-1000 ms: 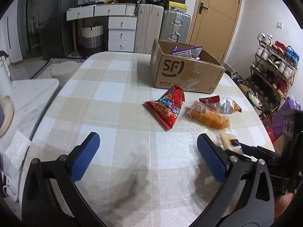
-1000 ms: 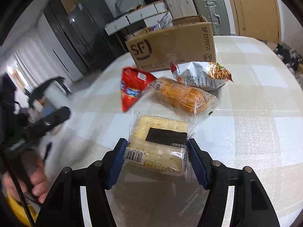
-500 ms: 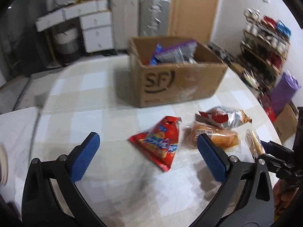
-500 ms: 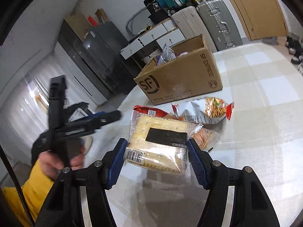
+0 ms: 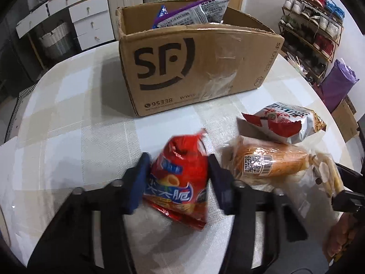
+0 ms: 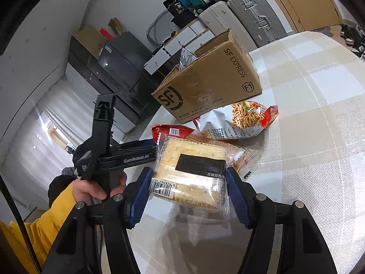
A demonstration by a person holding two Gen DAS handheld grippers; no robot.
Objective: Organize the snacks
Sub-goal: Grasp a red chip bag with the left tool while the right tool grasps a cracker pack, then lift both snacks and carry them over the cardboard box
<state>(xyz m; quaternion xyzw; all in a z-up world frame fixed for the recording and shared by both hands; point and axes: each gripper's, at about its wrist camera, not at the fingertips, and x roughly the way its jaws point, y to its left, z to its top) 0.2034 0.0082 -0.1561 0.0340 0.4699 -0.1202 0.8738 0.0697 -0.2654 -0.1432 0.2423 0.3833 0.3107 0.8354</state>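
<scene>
Left gripper (image 5: 179, 178): its blue pads are closed against both sides of a red snack bag (image 5: 180, 182), which lies on the checked counter (image 5: 75, 132) in front of the SF cardboard box (image 5: 194, 68). The bag appears blurred, and whether it is lifted cannot be told. Just to the right of it lie a clear-wrapped orange bread roll (image 5: 269, 162) and, behind that and touching it, a silver-and-red noodle-snack bag (image 5: 285, 123). The box stands open-topped, with a purple-edged packet (image 5: 194, 11) protruding above its rim.

Right gripper (image 6: 188, 189): its pads are clamped on the two short sides of a clear-wrapped cracker pack (image 6: 189, 171), held above the counter (image 6: 319, 137), label side up. Beyond it the noodle-snack bag (image 6: 237, 121) lies against the near corner of the box (image 6: 212, 77). The left gripper (image 6: 118, 155) appears in this view, beside the cracker pack.
</scene>
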